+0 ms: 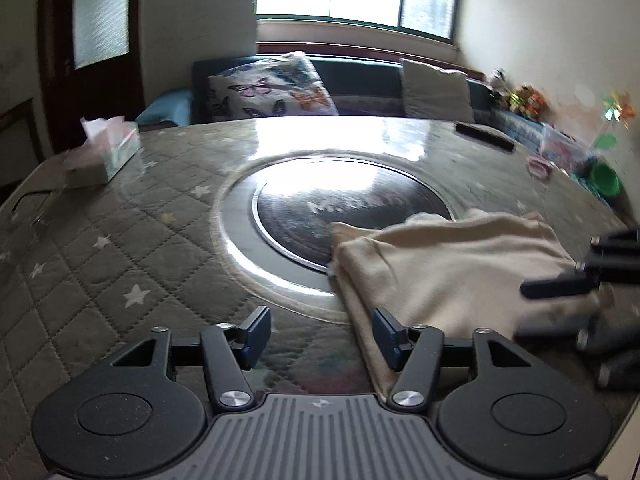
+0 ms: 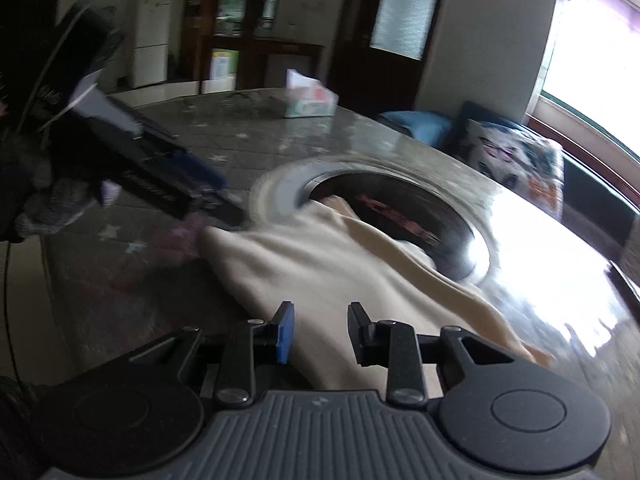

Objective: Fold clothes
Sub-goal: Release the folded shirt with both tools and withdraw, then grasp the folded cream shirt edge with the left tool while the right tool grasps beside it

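Lying rumpled on the quilted table cover (image 1: 120,240), the cream garment (image 1: 440,272) has its far edge draped over the rim of the dark round plate (image 1: 320,216) set into the middle of the table, with the rest spread toward the near side of that plate. It looks like thin, soft knit: light, limp, likely to sag and crease wherever it is lifted, and apt to slide on the glossy plate. The left gripper (image 1: 322,336) hangs just beside the garment's near-left edge, fingers spread with nothing between them; one finger overlaps the hem in the picture, though contact cannot be judged. The right gripper (image 2: 320,332) sits above the cloth on the near side of the plate, fingers part-way apart and not pinching it. Corners or hem edges look the best holds, one per gripper, pulled taut so the fabric flattens before a fold.
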The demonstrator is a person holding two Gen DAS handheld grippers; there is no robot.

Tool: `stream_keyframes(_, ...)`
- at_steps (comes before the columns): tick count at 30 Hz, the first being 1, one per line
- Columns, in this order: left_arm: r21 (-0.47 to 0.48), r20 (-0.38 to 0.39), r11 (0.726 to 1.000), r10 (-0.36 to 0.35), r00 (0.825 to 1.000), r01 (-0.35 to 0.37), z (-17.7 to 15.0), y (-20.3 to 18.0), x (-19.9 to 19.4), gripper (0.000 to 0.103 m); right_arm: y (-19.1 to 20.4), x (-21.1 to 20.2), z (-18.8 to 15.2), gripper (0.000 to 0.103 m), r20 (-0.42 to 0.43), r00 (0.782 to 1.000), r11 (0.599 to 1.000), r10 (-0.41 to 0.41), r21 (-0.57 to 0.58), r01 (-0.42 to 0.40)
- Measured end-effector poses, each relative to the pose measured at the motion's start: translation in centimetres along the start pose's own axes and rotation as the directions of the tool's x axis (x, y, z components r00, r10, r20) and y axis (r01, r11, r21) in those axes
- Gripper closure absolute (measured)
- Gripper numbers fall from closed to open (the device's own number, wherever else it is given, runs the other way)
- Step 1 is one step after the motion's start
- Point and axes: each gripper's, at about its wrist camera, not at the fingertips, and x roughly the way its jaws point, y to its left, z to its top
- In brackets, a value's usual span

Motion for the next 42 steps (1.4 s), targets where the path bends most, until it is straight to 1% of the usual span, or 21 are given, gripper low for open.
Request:
stream_keyframes(1, -0.017, 0.002, 1.0, -0.002, 1.0, 0.002, 0.1, 0.2, 0.0, 0.035, 0.5, 0.4, 0.4, 0.066, 0.001, 1.0, 1.0, 0.017, -0.016, -0.017)
stream_keyframes(3, -0.048, 0.006, 0.999, -0.009, 1.0, 0.01, 0.3, 0.7, 0.0, 0.029, 1.4, 1.3, 1.1, 0.066, 0.002, 0.999, 0.998, 0.043, -0.05, -0.043)
stream_keyframes(5, -0.075, 0.009, 0.997, -0.018, 1.0, 0.018, 0.5, 1.0, 0.1, 0.021, 2.4, 2.0, 1.7, 0.065, -0.002, 0.998, 0.994, 0.066, -0.082, -0.066)
stream_keyframes(6, -0.088, 0.008, 0.996, -0.025, 1.0, 0.025, 0.6, 1.1, 0.2, 0.02, 2.9, 2.4, 1.9, 0.063, -0.004, 0.997, 0.992, 0.076, -0.097, -0.076)
stream_keyframes(8, -0.115, 0.002, 0.993, -0.041, 0.999, 0.041, 0.8, 1.3, 0.5, 0.016, 3.6, 3.0, 2.2, 0.062, -0.009, 0.996, 0.989, 0.087, -0.123, -0.088)
stream_keyframes(12, -0.167, -0.007, 0.982, -0.088, 0.996, 0.086, 1.2, 1.5, 1.0, 0.016, 5.2, 4.2, 2.5, 0.062, -0.013, 0.995, 0.98, 0.094, -0.176, -0.095)
stream_keyframes(17, -0.237, -0.038, 0.962, -0.151, 0.988, 0.138, 1.5, 1.4, 1.9, 0.021, 6.3, 4.9, 2.5, 0.065, -0.008, 0.998, 0.973, 0.057, -0.225, -0.057)
stream_keyframes(19, -0.275, -0.053, 0.949, -0.178, 0.983, 0.157, 1.6, 1.4, 2.2, 0.021, 6.3, 4.8, 2.3, 0.078, -0.002, 0.999, 0.975, 0.039, -0.22, -0.039)
stream_keyframes(20, -0.296, -0.059, 0.941, -0.189, 0.98, 0.163, 1.6, 1.5, 2.4, 0.021, 6.1, 4.8, 2.5, 0.08, 0.001, 0.999, 0.977, 0.038, -0.209, -0.037)
stream_keyframes(21, -0.32, -0.066, 0.932, -0.201, 0.977, 0.17, 1.6, 1.5, 2.6, 0.022, 5.8, 4.6, 2.5, 0.089, 0.007, 0.999, 0.981, 0.045, -0.191, -0.043)
stream_keyframes(23, -0.371, -0.078, 0.91, -0.23, 0.97, 0.185, 1.8, 1.6, 2.9, 0.024, 5.2, 3.9, 2.6, 0.09, 0.022, 0.998, 0.987, 0.06, -0.151, -0.056)
stream_keyframes(27, -0.491, -0.102, 0.848, -0.286, 0.953, 0.202, 2.0, 2.0, 3.9, 0.027, 4.0, 2.8, 2.6, 0.093, 0.054, 0.996, 0.993, 0.078, -0.088, -0.073)
stream_keyframes(30, -0.55, -0.111, 0.81, -0.311, 0.944, 0.202, 2.2, 2.0, 4.5, 0.033, 3.2, 1.8, 2.6, 0.093, 0.079, 0.993, 0.996, 0.086, -0.045, -0.083)
stream_keyframes(32, -0.583, -0.115, 0.787, -0.326, 0.938, 0.202, 2.2, 2.0, 5.0, 0.047, 2.7, 1.2, 2.5, 0.094, 0.096, 0.992, 0.996, 0.088, -0.024, -0.086)
stream_keyframes(33, -0.604, -0.118, 0.771, -0.338, 0.934, 0.203, 2.2, 2.0, 5.2, 0.051, 2.5, 1.0, 2.4, 0.094, 0.101, 0.991, 0.996, 0.09, -0.019, -0.088)
stream_keyframes(35, -0.637, -0.12, 0.743, -0.359, 0.925, 0.206, 2.0, 2.2, 5.7, 0.065, 2.2, 0.6, 2.3, 0.094, 0.111, 0.989, 0.995, 0.096, -0.009, -0.096)
stream_keyframes(36, -0.652, -0.12, 0.729, -0.368, 0.922, 0.206, 1.8, 2.3, 5.9, 0.069, 2.2, 0.4, 2.2, 0.094, 0.114, 0.988, 0.995, 0.101, -0.007, -0.101)
stream_keyframes(37, -0.666, -0.12, 0.717, -0.375, 0.919, 0.206, 1.7, 2.4, 6.2, 0.077, 2.2, 0.2, 2.1, 0.094, 0.115, 0.988, 0.995, 0.104, -0.006, -0.104)
stream_keyframes(38, -0.676, -0.12, 0.709, -0.376, 0.919, 0.202, 1.6, 2.5, 6.3, 0.081, 2.2, 0.0, 2.1, 0.094, 0.117, 0.987, 0.994, 0.106, -0.005, -0.107)
stream_keyframes(40, -0.689, -0.115, 0.697, -0.376, 0.919, 0.199, 1.3, 2.7, 6.3, 0.084, 2.1, 0.0, 1.9, 0.094, 0.113, 0.987, 0.993, 0.115, 0.0, -0.116)
stream_keyframes(42, -0.69, -0.11, 0.696, -0.373, 0.921, 0.199, 1.2, 2.8, 6.3, 0.085, 1.9, -0.3, 1.6, 0.093, 0.111, 0.986, 0.992, 0.124, 0.01, -0.126)
